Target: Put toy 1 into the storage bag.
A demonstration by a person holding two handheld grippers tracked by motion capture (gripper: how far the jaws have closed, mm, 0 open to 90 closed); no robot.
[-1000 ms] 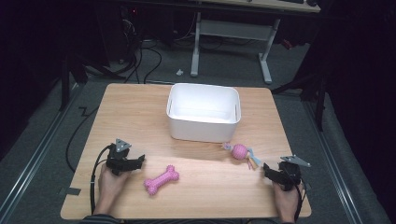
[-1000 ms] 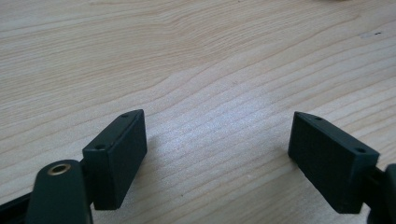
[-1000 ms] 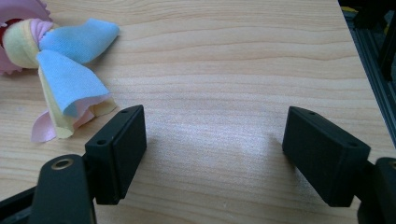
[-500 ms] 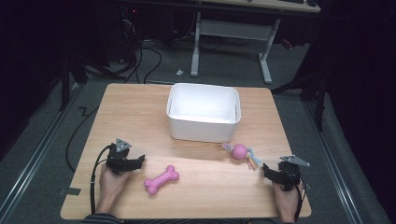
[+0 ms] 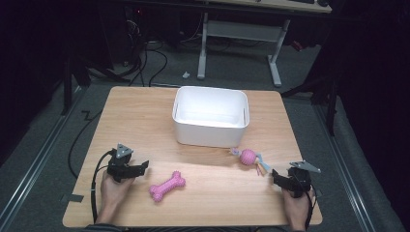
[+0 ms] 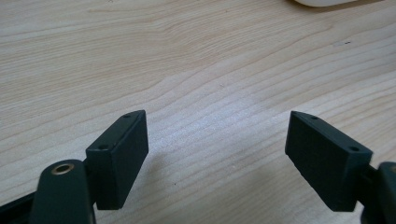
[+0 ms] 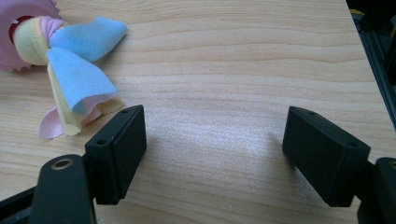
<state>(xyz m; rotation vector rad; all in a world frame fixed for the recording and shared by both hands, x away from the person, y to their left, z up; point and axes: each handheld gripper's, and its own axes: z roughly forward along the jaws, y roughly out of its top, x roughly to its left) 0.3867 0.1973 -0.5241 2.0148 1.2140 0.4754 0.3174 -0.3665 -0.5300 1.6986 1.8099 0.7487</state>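
A white tub (image 5: pixel 211 116) is sitting on the far half of the wooden table (image 5: pixel 135 111), open side up, and nothing is lying in the part of its inside that is showing. A pink bone toy (image 5: pixel 167 185) is lying on the near half of the table, well apart from the tub. A pink ball toy (image 5: pixel 248 156) with blue and yellow cloth strips (image 7: pixel 77 70) is resting just in front of the tub's near right corner, not touching it.

The left gripper (image 5: pixel 141 166) is resting low at the near left of the table in the person's left hand (image 5: pixel 112 191), its jaws standing wide apart over bare wood, just to the left of the bone toy. The right gripper (image 5: pixel 275 177) is sitting at the near right in the right hand (image 5: pixel 295 205), its jaws also spread wide and holding nothing; the cloth strips are lying just beyond its left jaw.
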